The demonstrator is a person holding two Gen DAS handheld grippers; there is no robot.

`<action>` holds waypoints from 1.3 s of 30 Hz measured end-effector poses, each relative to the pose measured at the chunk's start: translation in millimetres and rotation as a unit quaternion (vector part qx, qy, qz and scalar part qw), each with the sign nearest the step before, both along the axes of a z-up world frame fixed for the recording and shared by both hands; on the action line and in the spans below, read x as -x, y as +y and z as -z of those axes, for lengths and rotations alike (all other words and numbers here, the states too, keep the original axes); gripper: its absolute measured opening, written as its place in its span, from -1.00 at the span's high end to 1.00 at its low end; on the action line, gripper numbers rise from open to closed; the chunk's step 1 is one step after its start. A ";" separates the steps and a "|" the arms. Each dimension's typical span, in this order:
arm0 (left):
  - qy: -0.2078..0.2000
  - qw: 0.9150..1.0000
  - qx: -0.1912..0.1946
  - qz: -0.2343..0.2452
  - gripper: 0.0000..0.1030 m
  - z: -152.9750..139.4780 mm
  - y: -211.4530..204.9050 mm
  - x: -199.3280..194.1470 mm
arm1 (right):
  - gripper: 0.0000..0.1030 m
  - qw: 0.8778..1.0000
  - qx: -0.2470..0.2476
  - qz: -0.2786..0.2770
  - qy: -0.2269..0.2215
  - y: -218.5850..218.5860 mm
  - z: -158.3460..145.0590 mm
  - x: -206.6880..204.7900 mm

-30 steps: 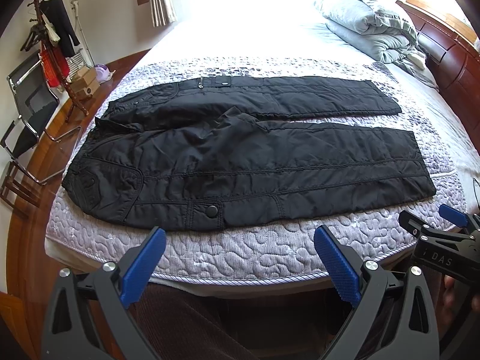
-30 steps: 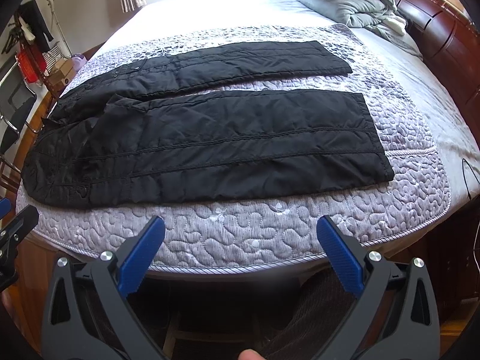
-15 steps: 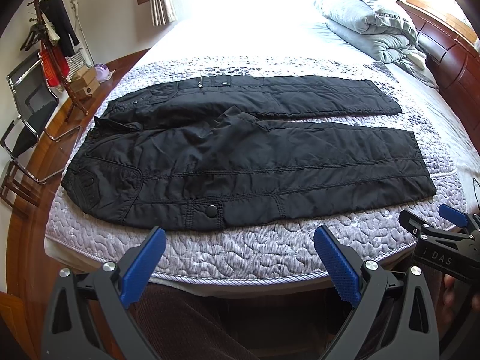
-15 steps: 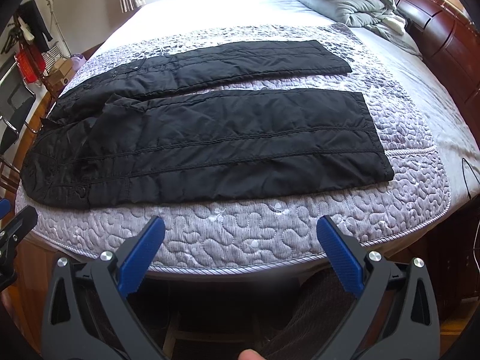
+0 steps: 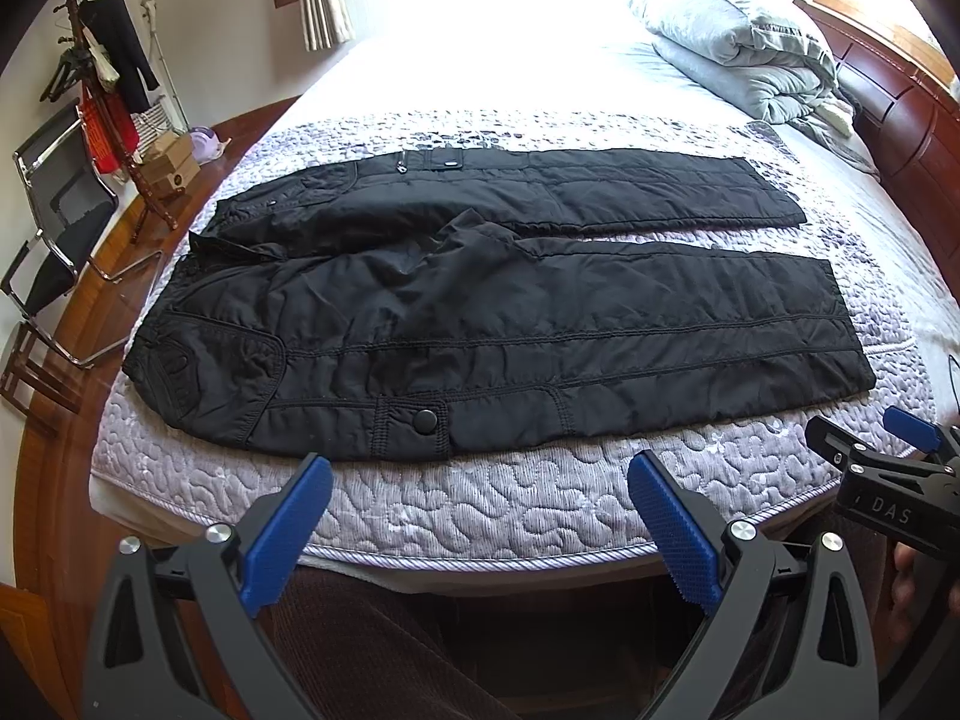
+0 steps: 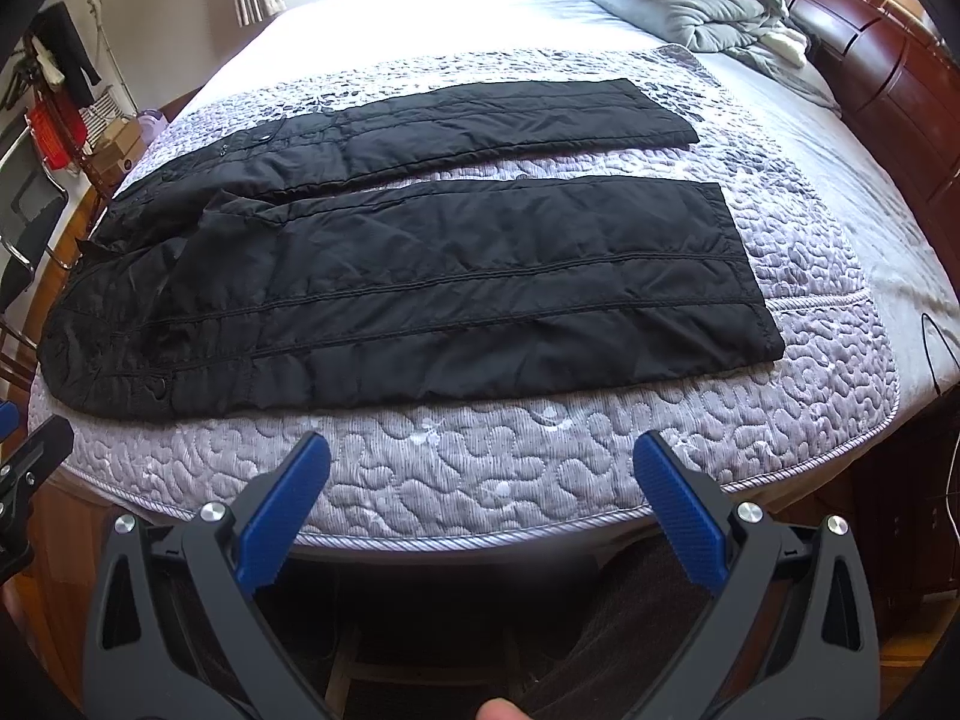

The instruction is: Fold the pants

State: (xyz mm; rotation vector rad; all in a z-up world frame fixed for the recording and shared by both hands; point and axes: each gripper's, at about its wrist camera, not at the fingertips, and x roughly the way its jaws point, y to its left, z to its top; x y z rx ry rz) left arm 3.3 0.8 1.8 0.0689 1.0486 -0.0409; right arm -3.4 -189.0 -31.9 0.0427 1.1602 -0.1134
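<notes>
Bedroom with a wooden floor and a large bed [image 5: 480,516] covered by a lavender quilted mattress pad with a swirling stitched pattern. Bright, washed-out window light across the upper middle of both views. Bundled grey duvet [image 5: 738,42] at the upper right, against a dark red wooden headboard [image 5: 906,138]. At the upper left of the left wrist view, a coat rack [image 5: 102,90] hung with clothes, a metal-framed chair [image 5: 54,228] and stacked cardboard boxes [image 5: 171,159] on the floor.

Black quilted pants [image 5: 492,324] spread flat across the middle of the bed, waistband toward the left of the frame, both legs running to the right and lying slightly apart, with a strip of quilt showing between them. Round snap button [image 5: 425,421] on a pocket flap along the near edge. Same pants [image 6: 420,288] filling the centre of the right wrist view, cuffs at the right.

Left gripper [image 5: 480,534] at the bottom of its view, blue-padded fingers spread wide with nothing between them, short of the pants, over the near edge of the mattress. Right gripper [image 6: 480,516] likewise spread wide and empty, low in its frame, at the near edge of the bed, clear of the fabric; also visible at the lower right edge of the left wrist view.
</notes>
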 end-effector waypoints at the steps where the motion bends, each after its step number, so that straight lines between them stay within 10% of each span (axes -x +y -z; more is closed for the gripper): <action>1: 0.000 1.000 -0.001 0.000 -0.93 -0.6 -0.2 0.4 | -0.96 1.000 0.000 0.000 0.000 -0.4 -0.1 -0.2; 39: 0.004 1.000 -0.002 0.004 -0.93 3.8 1.3 -11.0 | -0.96 1.000 0.002 -0.012 -0.002 -7.6 1.0 -12.8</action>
